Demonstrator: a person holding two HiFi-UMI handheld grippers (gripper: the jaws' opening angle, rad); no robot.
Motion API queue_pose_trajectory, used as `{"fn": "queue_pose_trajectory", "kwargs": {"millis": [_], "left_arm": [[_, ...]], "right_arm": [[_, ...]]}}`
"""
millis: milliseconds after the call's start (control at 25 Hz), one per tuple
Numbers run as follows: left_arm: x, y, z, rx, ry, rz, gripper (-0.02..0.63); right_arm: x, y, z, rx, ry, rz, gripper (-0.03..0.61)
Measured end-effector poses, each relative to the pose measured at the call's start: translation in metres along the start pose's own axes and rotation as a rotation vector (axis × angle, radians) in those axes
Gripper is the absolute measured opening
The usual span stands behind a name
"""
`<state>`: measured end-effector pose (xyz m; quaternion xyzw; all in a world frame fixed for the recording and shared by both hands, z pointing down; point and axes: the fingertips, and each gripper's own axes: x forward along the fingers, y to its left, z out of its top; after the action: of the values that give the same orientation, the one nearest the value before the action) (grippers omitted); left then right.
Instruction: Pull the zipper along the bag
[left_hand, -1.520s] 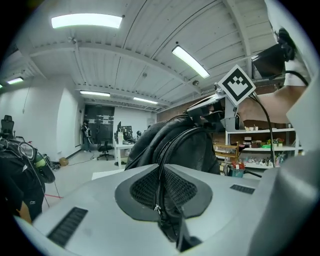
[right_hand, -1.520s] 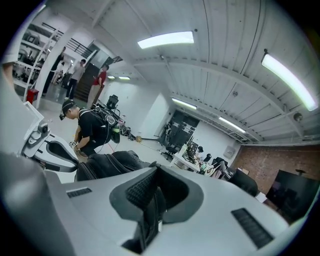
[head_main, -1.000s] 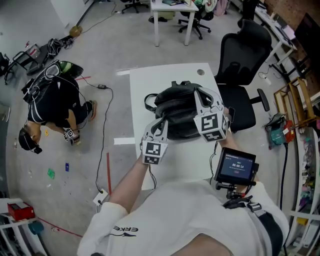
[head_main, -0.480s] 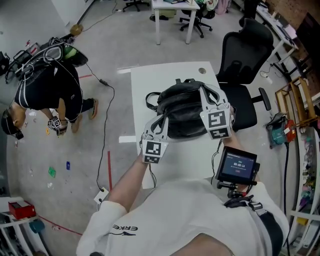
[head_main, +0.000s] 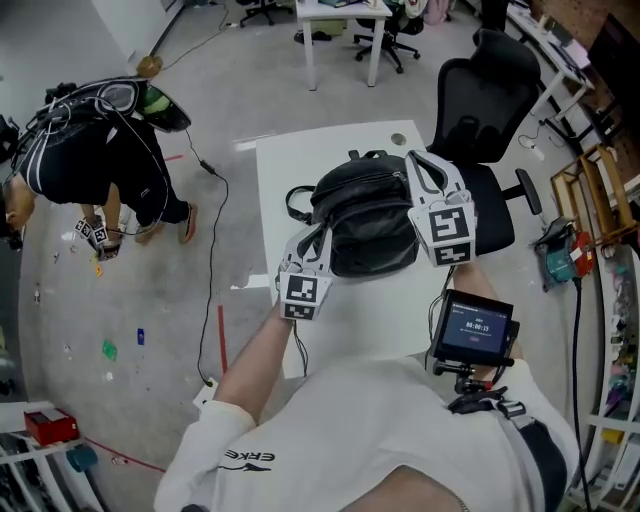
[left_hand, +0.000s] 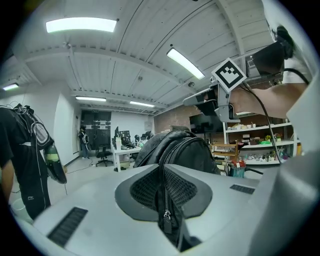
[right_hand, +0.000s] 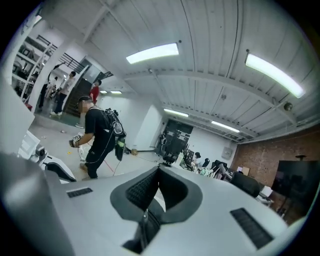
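A black backpack (head_main: 365, 215) lies on the white table (head_main: 285, 160). My left gripper (head_main: 320, 238) is at the bag's near left side. In the left gripper view, the left gripper (left_hand: 162, 172) is shut on black bag fabric beside a zip line. A small metal zip slider (left_hand: 166, 216) hangs between the pads, and the bag (left_hand: 187, 150) rises behind. My right gripper (head_main: 415, 162) reaches over the bag's right top. In the right gripper view, the right gripper (right_hand: 159, 175) is shut on a black zipper pull (right_hand: 146, 222) with a small metal piece. The bag itself is hidden there.
A black office chair (head_main: 485, 90) stands close to the table's far right corner. A person in black (head_main: 90, 150) bends over the floor at the left, near a cable (head_main: 215, 230). A screen device (head_main: 475, 328) hangs at my chest. Another white desk (head_main: 345, 15) stands far back.
My right gripper has moved farther away along the bag's right side, still shut. The left gripper stays at the bag's near left. The person on the floor has shifted left.
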<state>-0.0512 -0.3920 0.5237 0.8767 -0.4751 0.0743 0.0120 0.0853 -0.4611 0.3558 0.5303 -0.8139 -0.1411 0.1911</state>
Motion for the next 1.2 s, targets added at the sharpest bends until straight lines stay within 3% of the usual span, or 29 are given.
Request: {"fn": "queue_pose_trajectory", "kwargs": {"millis": [160, 280, 400, 600, 760, 880, 1200], "left_arm": [[-0.004, -0.003, 0.000, 0.005, 0.001, 0.001, 0.008], [-0.002, 0.003, -0.001, 0.003, 0.006, 0.009, 0.008], [0.001, 0.003, -0.003, 0.007, 0.014, 0.011, 0.008], [0.014, -0.003, -0.004, 0.003, 0.024, 0.010, 0.008], [0.017, -0.001, -0.003, -0.019, 0.028, -0.005, 0.008], [0.015, 0.014, -0.005, -0.045, 0.030, 0.021, 0.008], [0.025, 0.033, -0.012, -0.066, 0.029, -0.007, 0.008]], "right_arm": [[-0.005, 0.001, -0.046, 0.069, 0.110, 0.061, 0.005], [-0.002, 0.016, -0.074, 0.056, 0.183, 0.138, 0.009], [0.005, 0.028, -0.092, 0.025, 0.240, 0.206, 0.106], [0.022, 0.025, -0.111, -0.041, 0.296, 0.226, 0.127], [0.032, 0.024, -0.119, -0.036, 0.343, 0.243, 0.123], [0.033, 0.027, -0.116, -0.048, 0.362, 0.242, 0.060], [0.034, 0.028, -0.089, -0.067, 0.316, 0.222, 0.054]]}}
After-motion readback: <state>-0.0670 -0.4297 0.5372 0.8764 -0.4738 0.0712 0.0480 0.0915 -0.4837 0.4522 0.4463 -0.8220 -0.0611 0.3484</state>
